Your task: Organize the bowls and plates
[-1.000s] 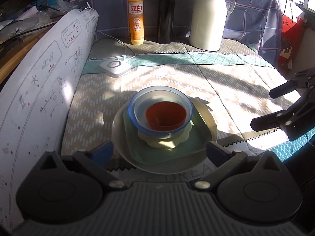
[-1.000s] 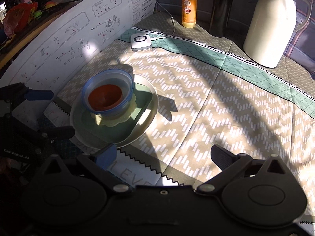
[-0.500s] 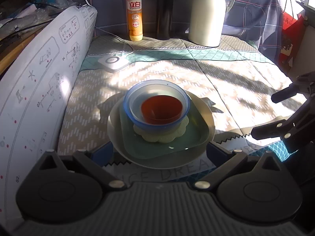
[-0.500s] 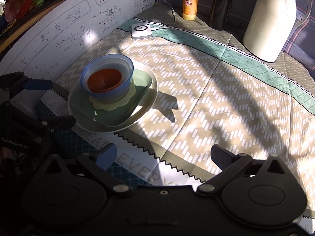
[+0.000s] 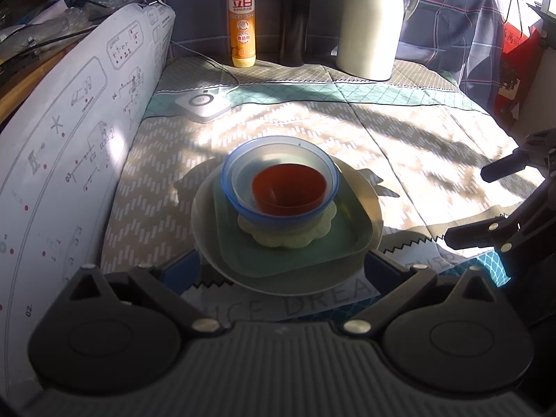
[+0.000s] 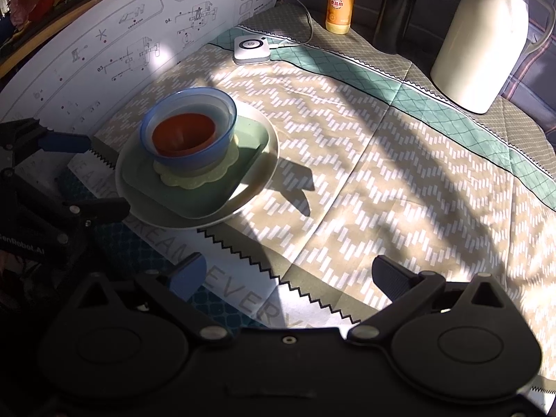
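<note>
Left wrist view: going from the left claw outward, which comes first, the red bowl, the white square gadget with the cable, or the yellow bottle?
1. Red bowl: nested in the blue bowl on the stacked plates, just ahead of the left claw.
2. White square gadget: mid-table, to the left.
3. Yellow bottle: at the back, against the checked cloth.

I note a red bowl [image 5: 289,189] nested in a blue bowl [image 5: 243,205], on a pale yellow scalloped dish [image 5: 288,238], a green square plate [image 5: 312,250] and a white round plate [image 5: 299,281]. The tablecloth [image 6: 399,173] is beige with white dashes and a teal lattice band. I also see an orange bottle [image 5: 242,24] and a cream jug [image 6: 483,41].
</note>
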Action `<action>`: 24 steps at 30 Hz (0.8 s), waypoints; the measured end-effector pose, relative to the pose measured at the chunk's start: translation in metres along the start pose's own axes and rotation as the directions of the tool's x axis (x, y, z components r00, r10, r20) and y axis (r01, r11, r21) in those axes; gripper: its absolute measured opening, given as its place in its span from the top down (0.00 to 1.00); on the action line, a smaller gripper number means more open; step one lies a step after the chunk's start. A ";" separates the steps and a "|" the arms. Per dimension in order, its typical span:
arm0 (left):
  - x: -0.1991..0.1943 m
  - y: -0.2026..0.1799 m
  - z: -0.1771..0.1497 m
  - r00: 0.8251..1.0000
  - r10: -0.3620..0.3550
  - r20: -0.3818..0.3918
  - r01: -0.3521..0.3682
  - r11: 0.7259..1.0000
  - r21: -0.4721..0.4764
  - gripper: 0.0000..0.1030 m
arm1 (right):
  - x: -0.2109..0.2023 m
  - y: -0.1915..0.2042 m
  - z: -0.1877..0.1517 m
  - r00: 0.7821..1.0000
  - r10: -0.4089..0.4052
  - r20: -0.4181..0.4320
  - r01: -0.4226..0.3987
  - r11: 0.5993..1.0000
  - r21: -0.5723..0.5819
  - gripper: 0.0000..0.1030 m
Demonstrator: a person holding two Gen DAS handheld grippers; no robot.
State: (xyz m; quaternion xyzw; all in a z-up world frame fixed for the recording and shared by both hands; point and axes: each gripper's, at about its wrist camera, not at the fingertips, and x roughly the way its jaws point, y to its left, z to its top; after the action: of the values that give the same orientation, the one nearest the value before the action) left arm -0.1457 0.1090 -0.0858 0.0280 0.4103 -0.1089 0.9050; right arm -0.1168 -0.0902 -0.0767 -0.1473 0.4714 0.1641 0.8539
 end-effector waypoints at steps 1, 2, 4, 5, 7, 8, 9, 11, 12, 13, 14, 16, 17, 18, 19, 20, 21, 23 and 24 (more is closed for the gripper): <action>0.000 0.000 0.000 1.000 0.001 0.000 -0.001 1.000 -0.002 0.00 | 0.000 0.000 0.000 1.000 -0.001 -0.001 0.001 1.000 0.000 0.00; 0.000 0.001 0.000 1.000 0.002 0.001 -0.002 1.000 -0.004 0.00 | 0.001 0.000 0.000 1.000 -0.002 -0.002 0.002 1.000 0.001 0.00; 0.000 0.002 0.001 1.000 0.003 0.002 -0.003 1.000 -0.013 0.00 | 0.002 0.000 0.000 1.000 -0.004 -0.005 0.004 1.000 0.000 0.00; 0.000 0.003 0.001 1.000 0.003 0.002 -0.003 1.000 -0.017 0.00 | 0.002 0.000 0.000 1.000 -0.004 -0.007 0.004 1.000 -0.001 0.00; 0.000 0.005 0.002 1.000 0.002 0.003 -0.002 1.000 -0.025 0.00 | 0.003 0.001 0.001 1.000 -0.005 -0.010 0.005 1.000 -0.006 0.00; 0.000 0.005 0.002 1.000 0.002 0.003 -0.002 1.000 -0.026 0.00 | 0.004 0.001 0.002 1.000 -0.005 -0.011 0.005 1.000 -0.009 0.00; 0.000 0.005 0.002 1.000 0.002 0.003 -0.002 1.000 -0.026 0.00 | 0.004 0.002 0.002 1.000 -0.006 -0.012 0.005 1.000 -0.012 0.00; 0.000 0.005 0.002 1.000 0.002 0.001 -0.002 1.000 -0.024 0.00 | 0.005 0.003 0.003 1.000 -0.006 -0.015 0.006 1.000 -0.016 0.00; 0.001 0.004 0.002 1.000 0.002 0.001 -0.002 1.000 -0.022 0.00 | 0.006 0.003 0.003 1.000 -0.006 -0.017 0.005 1.000 -0.017 0.00; 0.001 0.004 0.002 1.000 0.002 0.000 -0.002 1.000 -0.020 0.00 | 0.006 0.004 0.003 1.000 -0.006 -0.019 0.005 1.000 -0.018 0.00; 0.001 0.004 0.002 1.000 0.002 0.000 -0.002 1.000 -0.019 0.00 | 0.007 0.004 0.004 1.000 -0.006 -0.020 0.005 1.000 -0.020 0.00; 0.001 0.003 0.003 1.000 0.003 0.000 -0.003 1.000 -0.017 0.00 | 0.007 0.004 0.004 1.000 -0.007 -0.021 0.007 1.000 -0.023 0.00; 0.001 0.003 0.003 1.000 0.003 0.001 -0.003 1.000 -0.017 0.00 | 0.007 0.004 0.004 1.000 -0.008 -0.021 0.008 1.000 -0.024 0.00; 0.001 0.003 0.003 1.000 0.003 0.001 -0.003 1.000 -0.018 0.00 | 0.007 0.004 0.005 1.000 -0.008 -0.021 0.008 1.000 -0.025 0.00; 0.001 0.003 0.004 1.000 0.003 0.003 -0.003 1.000 -0.018 0.00 | 0.007 0.003 0.005 1.000 -0.009 -0.021 0.008 1.000 -0.027 0.00; 0.001 0.003 0.004 1.000 0.003 0.003 -0.003 1.000 -0.019 0.00 | 0.006 0.003 0.005 1.000 -0.010 -0.020 0.009 1.000 -0.026 0.00; 0.001 0.003 0.005 1.000 0.001 0.002 -0.001 1.000 -0.019 0.00 | 0.006 0.002 0.005 1.000 -0.010 -0.020 0.010 1.000 -0.026 0.00; 0.002 0.003 0.006 1.000 -0.001 0.002 0.001 1.000 -0.020 0.00 | 0.006 0.001 0.006 1.000 -0.011 -0.020 0.011 1.000 -0.025 0.00; 0.002 0.004 0.007 1.000 -0.002 0.002 0.002 1.000 -0.020 0.00 | 0.005 0.001 0.006 1.000 -0.012 -0.019 0.011 1.000 -0.025 0.00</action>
State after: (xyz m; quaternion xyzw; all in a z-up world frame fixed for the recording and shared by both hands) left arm -0.1388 0.1112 -0.0828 0.0185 0.4105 -0.1055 0.9055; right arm -0.1102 -0.0861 -0.0784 -0.1624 0.4768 0.1636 0.8482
